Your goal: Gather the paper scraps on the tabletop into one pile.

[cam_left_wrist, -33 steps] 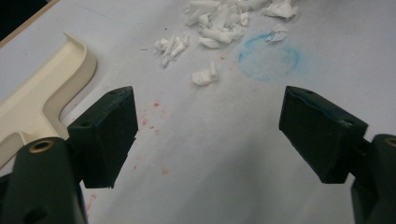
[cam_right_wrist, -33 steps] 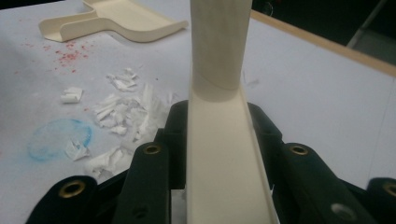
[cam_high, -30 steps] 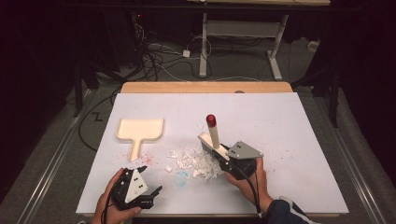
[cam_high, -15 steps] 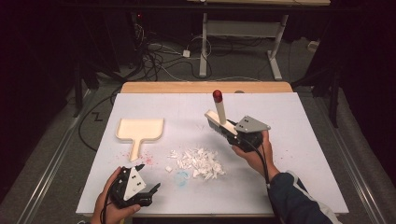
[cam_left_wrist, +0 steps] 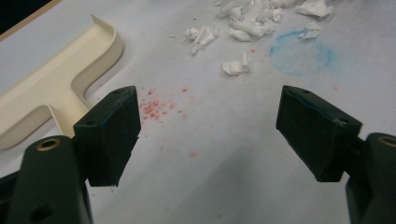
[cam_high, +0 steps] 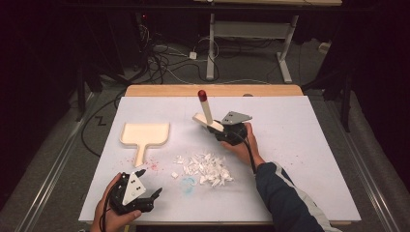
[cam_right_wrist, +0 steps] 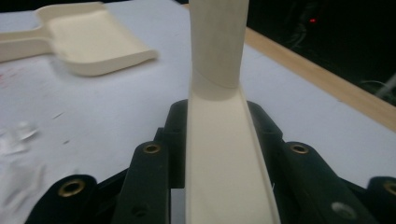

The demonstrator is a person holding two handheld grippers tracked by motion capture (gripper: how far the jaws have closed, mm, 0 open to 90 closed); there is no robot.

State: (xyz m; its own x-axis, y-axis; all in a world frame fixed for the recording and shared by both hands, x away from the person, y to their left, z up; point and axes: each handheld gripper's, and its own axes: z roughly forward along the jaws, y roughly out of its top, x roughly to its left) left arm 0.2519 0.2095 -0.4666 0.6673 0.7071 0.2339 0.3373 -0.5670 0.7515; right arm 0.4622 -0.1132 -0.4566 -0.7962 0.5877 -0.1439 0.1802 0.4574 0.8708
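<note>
While the left gripper (cam_high: 145, 193) is idling with jaws apart near the dustpan (cam_high: 145, 135), the right gripper (cam_high: 223, 129) is clamping the brush (cam_high: 207, 113) beyond the paper scraps (cam_high: 208, 169).

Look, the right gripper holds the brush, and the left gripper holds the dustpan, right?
Not quite. The right gripper does hold the brush, but the left gripper holds nothing. The left gripper view shows its fingers spread apart over bare table, with the dustpan lying beside them, untouched.
</note>
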